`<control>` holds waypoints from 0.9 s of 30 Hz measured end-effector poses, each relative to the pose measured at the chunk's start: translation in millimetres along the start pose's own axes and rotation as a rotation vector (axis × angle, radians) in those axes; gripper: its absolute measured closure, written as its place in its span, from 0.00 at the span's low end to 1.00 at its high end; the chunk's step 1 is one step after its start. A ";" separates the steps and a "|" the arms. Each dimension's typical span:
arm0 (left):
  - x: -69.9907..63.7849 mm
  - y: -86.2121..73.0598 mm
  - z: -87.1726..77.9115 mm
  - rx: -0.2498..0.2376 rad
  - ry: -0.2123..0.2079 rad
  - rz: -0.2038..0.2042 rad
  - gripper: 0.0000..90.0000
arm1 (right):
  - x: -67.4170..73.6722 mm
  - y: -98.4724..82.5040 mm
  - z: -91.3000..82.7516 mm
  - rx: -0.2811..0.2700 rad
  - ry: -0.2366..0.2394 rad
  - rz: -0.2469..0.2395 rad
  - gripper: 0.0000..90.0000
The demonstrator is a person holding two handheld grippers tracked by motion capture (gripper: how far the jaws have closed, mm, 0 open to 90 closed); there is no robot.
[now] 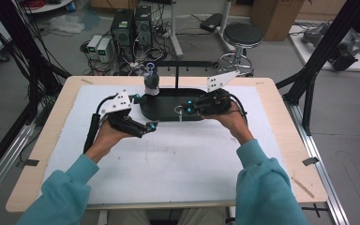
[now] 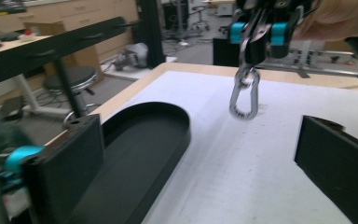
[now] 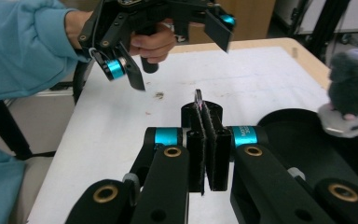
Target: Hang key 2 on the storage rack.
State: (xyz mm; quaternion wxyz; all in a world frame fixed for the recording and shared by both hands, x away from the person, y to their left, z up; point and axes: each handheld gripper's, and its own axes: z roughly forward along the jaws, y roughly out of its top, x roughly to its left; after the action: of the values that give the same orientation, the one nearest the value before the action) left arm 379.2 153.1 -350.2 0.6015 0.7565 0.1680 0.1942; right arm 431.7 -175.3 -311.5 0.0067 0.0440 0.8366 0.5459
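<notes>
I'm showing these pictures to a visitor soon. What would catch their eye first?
Likely the silver carabiner hanging from the shut right claw above the white mat. Next, the open left claw beside it, and the grey furry toy standing on the black oval tray behind.

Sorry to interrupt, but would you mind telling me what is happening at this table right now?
A person holds a gripper in each hand above a white mat. The right gripper is shut on a silver carabiner, which hangs from it over the mat. The left gripper is open with nothing in it, held nearby. A black oval tray sits behind them, with a grey plush toy at its far end.
</notes>
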 end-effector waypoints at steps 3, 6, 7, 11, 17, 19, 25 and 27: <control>2.6 -3.5 -8.6 -0.002 0.033 -0.003 0.02 | -3.1 -1.1 -4.0 -0.014 -0.018 0.006 0.99; 3.4 -7.3 -18.1 -0.014 0.050 -0.012 0.02 | -5.8 -2.1 -6.8 0.001 -0.037 0.021 0.99; 3.2 -9.0 -21.0 -0.014 0.051 -0.016 0.02 | -6.7 -2.3 -7.7 -0.006 -0.042 0.026 0.99; 2.0 -18.2 -34.5 0.001 0.068 -0.029 0.02 | -9.8 -1.8 -12.8 -0.016 -0.065 0.037 0.99; 1.8 -31.5 -58.0 -0.015 0.113 -0.057 0.02 | -13.3 7.9 -23.3 -0.012 -0.114 0.048 0.99; 1.0 -36.3 -65.3 -0.021 0.126 -0.064 0.02 | -15.2 10.8 -28.2 -0.017 -0.137 0.043 0.99; -2.5 -48.6 -83.3 -0.046 0.177 -0.076 0.02 | -22.3 15.0 -43.3 -0.006 -0.184 0.059 0.99; -3.6 -51.3 -87.6 -0.060 0.195 -0.079 0.02 | -24.9 15.9 -46.4 -0.011 -0.197 0.058 0.99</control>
State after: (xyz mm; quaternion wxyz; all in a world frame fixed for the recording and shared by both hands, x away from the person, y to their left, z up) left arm 331.6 236.6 -382.9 0.6118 0.7085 0.2498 0.2479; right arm 454.8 -213.3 -279.2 0.0732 0.1216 0.8274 0.5434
